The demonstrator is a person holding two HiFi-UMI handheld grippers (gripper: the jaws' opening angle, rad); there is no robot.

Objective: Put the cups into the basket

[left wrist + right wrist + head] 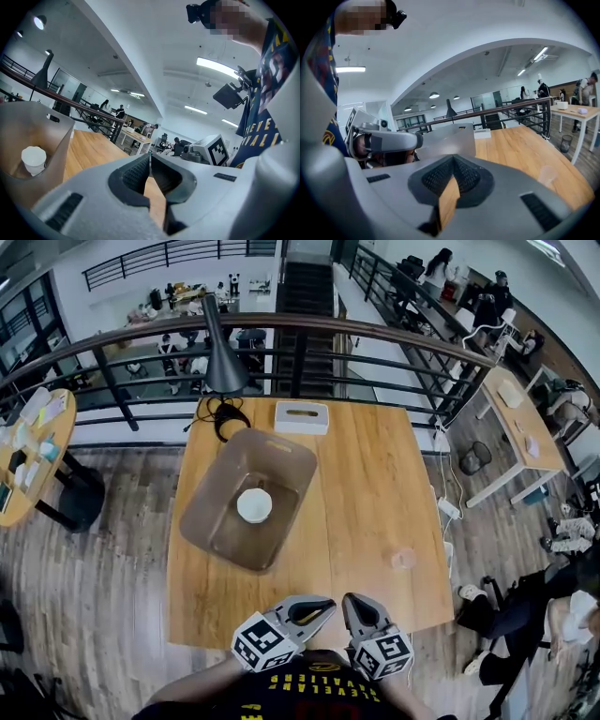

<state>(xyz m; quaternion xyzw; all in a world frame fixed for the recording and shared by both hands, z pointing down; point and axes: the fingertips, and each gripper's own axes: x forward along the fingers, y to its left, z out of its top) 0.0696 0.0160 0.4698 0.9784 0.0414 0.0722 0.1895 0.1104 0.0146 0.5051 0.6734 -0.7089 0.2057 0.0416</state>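
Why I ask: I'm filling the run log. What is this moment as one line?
left claw: shut, empty | right claw: shut, empty | white cup: in basket | clear cup: on table

Head view: the clear cup [404, 559] on the table [366, 465] registered only as a faint outline, possibly upright; its contents could not be determined. The person's shirt [309, 697] was cut off by the bottom edge. Items on the round side table [33, 442] (itself cropped at the left edge) were too small to identify. Left gripper view: the basket [42, 126] ran off the left edge, its lower part hidden behind the left gripper [150, 155].
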